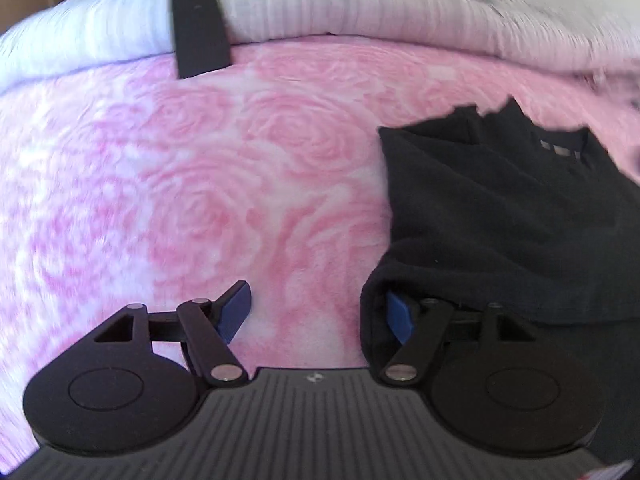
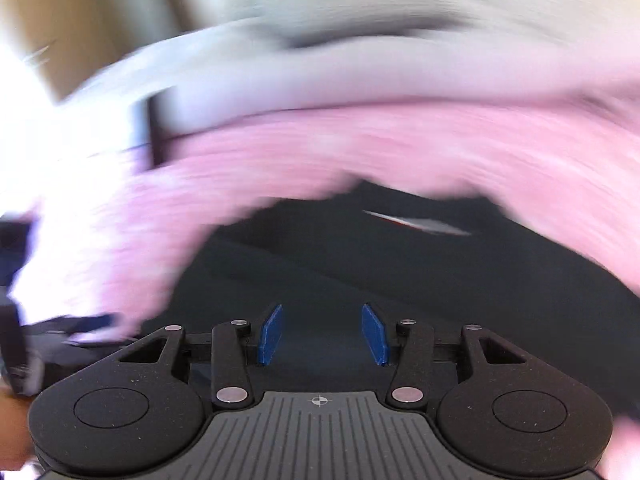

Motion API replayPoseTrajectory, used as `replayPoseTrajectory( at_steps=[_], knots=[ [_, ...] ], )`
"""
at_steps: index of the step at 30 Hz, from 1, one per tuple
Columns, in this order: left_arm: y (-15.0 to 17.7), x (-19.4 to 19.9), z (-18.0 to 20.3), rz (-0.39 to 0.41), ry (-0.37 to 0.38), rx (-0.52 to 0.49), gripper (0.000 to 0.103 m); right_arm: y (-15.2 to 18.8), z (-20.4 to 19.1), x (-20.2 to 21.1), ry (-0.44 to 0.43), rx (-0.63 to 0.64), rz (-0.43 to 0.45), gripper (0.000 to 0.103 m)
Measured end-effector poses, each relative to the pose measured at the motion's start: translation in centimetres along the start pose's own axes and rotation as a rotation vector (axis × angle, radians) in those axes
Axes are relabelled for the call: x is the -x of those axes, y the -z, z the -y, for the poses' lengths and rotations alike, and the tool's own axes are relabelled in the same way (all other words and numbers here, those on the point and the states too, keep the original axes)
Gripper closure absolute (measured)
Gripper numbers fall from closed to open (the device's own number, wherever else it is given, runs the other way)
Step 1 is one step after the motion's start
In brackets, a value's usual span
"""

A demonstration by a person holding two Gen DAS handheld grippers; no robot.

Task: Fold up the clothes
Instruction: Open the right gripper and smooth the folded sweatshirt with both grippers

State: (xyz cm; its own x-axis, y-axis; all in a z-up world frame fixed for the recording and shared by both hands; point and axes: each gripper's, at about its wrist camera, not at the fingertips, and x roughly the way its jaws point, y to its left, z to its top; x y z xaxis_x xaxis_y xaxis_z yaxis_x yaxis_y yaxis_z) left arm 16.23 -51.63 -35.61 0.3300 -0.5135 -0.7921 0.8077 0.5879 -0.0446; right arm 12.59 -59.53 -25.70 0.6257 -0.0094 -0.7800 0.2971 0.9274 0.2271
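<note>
A black garment (image 1: 500, 220) lies partly folded on a pink rose-patterned blanket (image 1: 200, 180), its neck label (image 1: 560, 148) at the far side. My left gripper (image 1: 316, 300) stands open at the garment's near left corner. Its left finger is over bare blanket, and a fold of black cloth drapes over the right finger (image 1: 398, 318). The right wrist view is heavily blurred. There my right gripper (image 2: 322, 316) hovers over the black garment (image 2: 360, 264) with its blue pads apart and nothing pinched between them. A pale label (image 2: 416, 222) shows on the cloth ahead.
A white ribbed cover (image 1: 340, 8) runs along the far side of the pink blanket. A flat black rectangular object (image 1: 200, 28) rests on its edge. Bare pink blanket (image 2: 360, 148) stretches to the left of the garment. Dark blurred shapes (image 2: 16, 332) sit at the right view's left edge.
</note>
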Motion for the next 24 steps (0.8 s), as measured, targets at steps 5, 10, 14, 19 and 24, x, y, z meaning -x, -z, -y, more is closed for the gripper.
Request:
replayPoseTrajectory(
  at_steps=[5,10,14,19,24],
  knots=[
    [0.9,0.7,-0.8,0.052,0.02,0.087,0.034,-4.4,-5.6,-10.0,-0.16,0.226,-0.089,0.055],
    [2.8,1.5,-0.7,0.101,0.02,0.081,0.037,-6.1,-8.3,-17.3,-0.112,0.3,-0.224,0.055],
    [3.8,1.9,-0.8,0.128,0.026,0.052,0.037,-6.5,-9.6,-19.3,-0.041,0.397,-0.305,0.072],
    [3.5,1.7,-1.1,0.13,0.035,0.095,0.037,-9.0,-8.6,-19.5,-0.04,0.307,-0.211,0.094],
    [3.2,2.4,-1.6,0.114,0.057,0.085,0.039,-9.9,-7.0,-16.6,-0.045,0.205,-0.102,0.086]
  ],
)
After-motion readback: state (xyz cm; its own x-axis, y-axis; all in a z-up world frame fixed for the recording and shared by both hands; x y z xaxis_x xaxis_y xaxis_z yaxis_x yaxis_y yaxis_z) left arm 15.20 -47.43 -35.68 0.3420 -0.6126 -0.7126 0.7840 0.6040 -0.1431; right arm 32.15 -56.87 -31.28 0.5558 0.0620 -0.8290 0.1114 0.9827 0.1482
